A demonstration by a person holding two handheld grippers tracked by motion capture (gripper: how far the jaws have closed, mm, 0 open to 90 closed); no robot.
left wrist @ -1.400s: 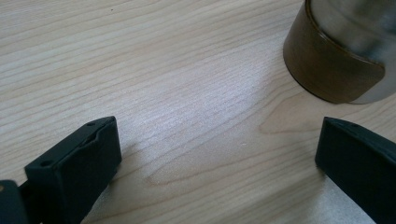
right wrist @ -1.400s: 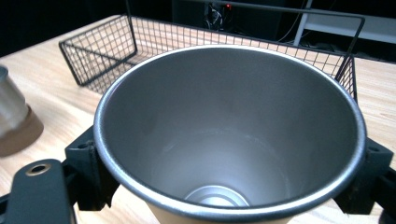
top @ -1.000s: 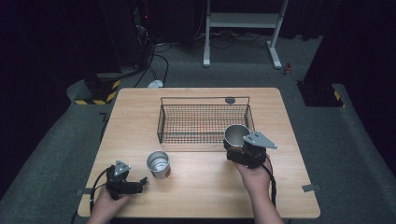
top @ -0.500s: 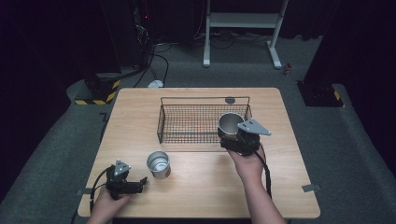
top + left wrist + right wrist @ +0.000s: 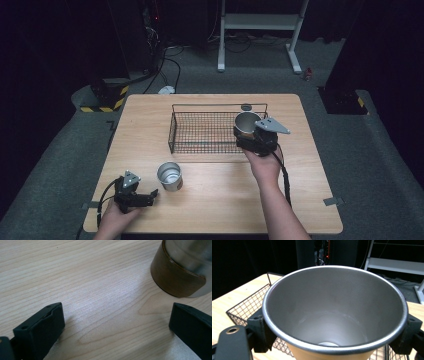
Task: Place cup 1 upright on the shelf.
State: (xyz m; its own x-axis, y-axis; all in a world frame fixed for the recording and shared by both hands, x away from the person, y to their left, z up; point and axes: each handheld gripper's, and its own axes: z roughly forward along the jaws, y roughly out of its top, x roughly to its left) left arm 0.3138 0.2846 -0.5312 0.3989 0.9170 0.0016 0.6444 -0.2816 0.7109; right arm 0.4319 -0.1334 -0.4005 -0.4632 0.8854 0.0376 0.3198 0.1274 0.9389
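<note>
While the left gripper (image 5: 134,196) rests on the table (image 5: 310,165) with jaws apart and empty, one steel cup (image 5: 169,176) stands just beside it, not yet moved. Farther right, the right gripper (image 5: 248,140), clamped on a second steel cup (image 5: 246,121), holds it over the wire basket (image 5: 200,131), apparently about to place it.

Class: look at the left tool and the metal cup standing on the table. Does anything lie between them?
Nothing visible does. The left tool sits open, with bare table between its jaws and the cup.
</note>
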